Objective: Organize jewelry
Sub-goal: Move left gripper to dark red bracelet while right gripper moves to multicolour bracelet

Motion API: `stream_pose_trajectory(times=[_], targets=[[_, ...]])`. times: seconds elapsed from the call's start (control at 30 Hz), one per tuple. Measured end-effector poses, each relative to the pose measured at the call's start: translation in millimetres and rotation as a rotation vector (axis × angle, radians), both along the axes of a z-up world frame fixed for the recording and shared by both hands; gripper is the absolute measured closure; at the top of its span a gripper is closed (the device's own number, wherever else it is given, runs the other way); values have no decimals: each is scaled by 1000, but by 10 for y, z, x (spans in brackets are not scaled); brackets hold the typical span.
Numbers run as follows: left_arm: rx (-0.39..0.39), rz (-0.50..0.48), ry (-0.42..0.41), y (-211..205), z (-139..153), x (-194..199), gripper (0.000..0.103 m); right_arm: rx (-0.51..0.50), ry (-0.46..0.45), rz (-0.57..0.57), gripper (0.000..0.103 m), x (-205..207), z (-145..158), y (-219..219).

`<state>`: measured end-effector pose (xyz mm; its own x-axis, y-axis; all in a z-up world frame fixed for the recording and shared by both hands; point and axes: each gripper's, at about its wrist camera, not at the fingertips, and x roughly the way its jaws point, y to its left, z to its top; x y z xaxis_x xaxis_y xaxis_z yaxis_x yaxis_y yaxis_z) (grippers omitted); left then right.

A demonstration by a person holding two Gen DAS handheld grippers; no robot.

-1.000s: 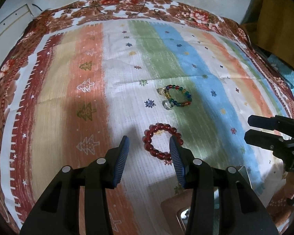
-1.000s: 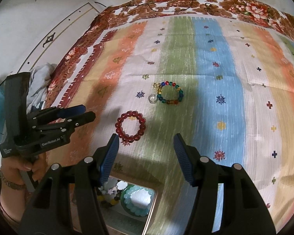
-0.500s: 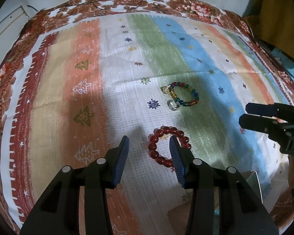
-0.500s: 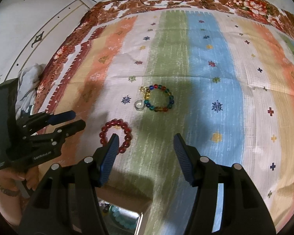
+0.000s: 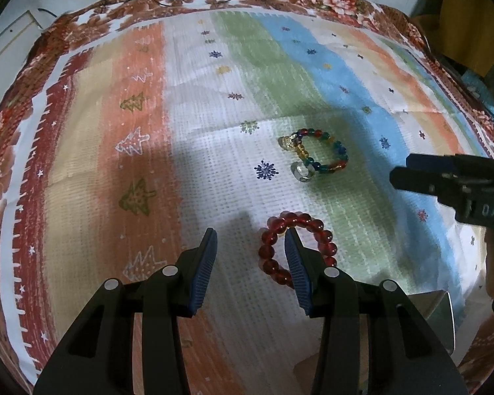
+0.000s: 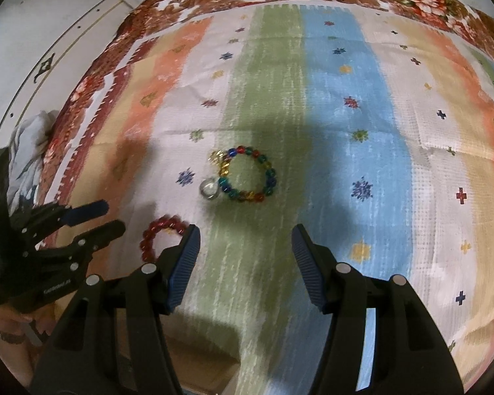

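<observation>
Now lower | both tools (image 5: pixel 250 240) (image 6: pixel 245 235) gape empty | red bracelet (image 5: pixel 296 247) nearer left tool

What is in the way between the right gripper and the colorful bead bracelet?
Nothing visible. The right gripper is open above bare striped cloth, and the multicolored bead bracelet lies straight ahead of it. The red bead bracelet sits off to its left side, clear of that path.
</observation>
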<state>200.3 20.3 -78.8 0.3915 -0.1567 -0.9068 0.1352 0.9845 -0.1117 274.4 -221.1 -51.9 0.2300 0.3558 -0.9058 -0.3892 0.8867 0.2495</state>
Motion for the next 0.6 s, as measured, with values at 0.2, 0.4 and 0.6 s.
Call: stream_pose_trajectory(times=[0.2, 0.4, 0.6], targets=[[6, -10, 20, -9, -80, 54, 60, -1, 8, -8, 45, 119, -75, 31], [10, -23, 37, -29, -146, 103, 60, -24, 22, -18, 45, 233, -172, 43], [22, -37, 51, -62, -216, 143, 60, -47, 33, -15, 45, 312, -271, 89]])
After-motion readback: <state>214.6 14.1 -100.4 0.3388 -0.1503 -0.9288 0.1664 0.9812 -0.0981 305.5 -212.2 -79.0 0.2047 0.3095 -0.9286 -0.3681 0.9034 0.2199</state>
